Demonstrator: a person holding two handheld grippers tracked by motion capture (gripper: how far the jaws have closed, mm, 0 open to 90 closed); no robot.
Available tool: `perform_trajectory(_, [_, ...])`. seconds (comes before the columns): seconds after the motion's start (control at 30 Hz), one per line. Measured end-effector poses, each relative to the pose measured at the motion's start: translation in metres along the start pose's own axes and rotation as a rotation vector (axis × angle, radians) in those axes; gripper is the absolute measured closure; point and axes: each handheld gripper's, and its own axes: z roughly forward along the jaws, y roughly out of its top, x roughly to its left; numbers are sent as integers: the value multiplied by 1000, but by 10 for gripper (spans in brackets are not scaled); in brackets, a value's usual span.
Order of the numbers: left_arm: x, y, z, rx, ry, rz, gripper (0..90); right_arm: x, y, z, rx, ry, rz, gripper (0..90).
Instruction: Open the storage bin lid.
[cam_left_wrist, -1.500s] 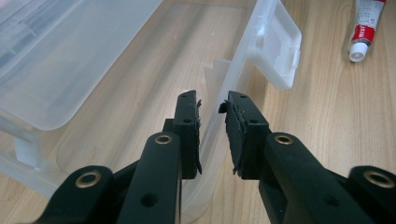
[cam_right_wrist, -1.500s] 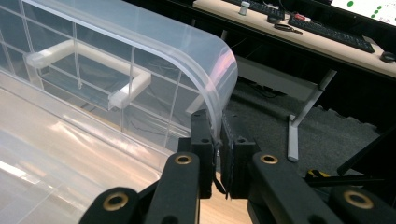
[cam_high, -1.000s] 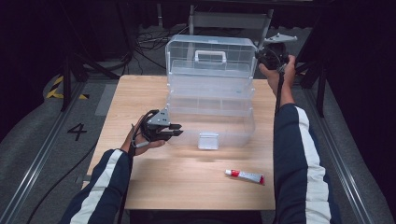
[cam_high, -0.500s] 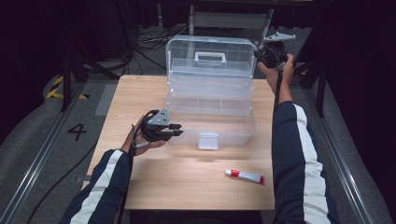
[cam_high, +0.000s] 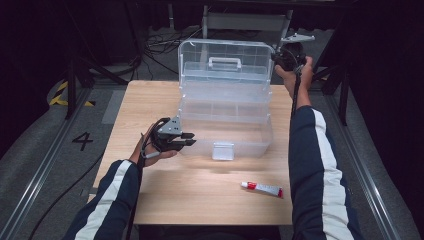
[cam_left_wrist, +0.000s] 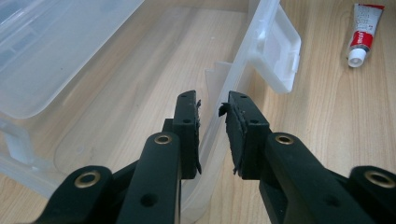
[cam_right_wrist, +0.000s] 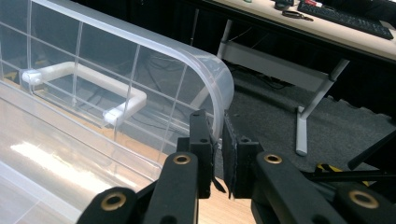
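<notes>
The clear plastic storage box (cam_high: 227, 107) stands open at the middle of the counter (cam_high: 150, 95): light, thin-walled, slippery, likely to flex. Left gripper (cam_left_wrist: 211, 108) pinches its front wall; right gripper (cam_right_wrist: 219, 128) pinches the raised lid's (cam_right_wrist: 140, 70) corner edge. Lower compartment looks empty; a tube (cam_high: 262, 188) lies outside, nearby.

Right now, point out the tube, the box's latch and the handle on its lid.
tube (cam_high: 262, 188): high view, middle of its white body.
latch (cam_left_wrist: 281, 53): left gripper view, flat face of the hanging flap.
lid handle (cam_high: 224, 62): high view, centre of the white grip bar.
</notes>
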Motion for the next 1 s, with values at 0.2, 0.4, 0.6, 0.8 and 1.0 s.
perform_trajectory(0.2, [0,0,0,0,0,-1,749,-1,1,5,7,-3,3,832])
perform_trajectory(0.4, [0,0,0,0,0,0,749,-2,0,9,4,-4,8,830])
perform_trajectory(0.6, [0,0,0,1,1,1,749,-2,0,11,4,-3,9,830])
perform_trajectory(0.8, [0,0,0,0,1,-2,749,-5,1,15,12,7,21,830])
perform_trajectory(1.0, [1,-1,0,-9,-6,-7,750,-6,0,20,14,4,30,830])
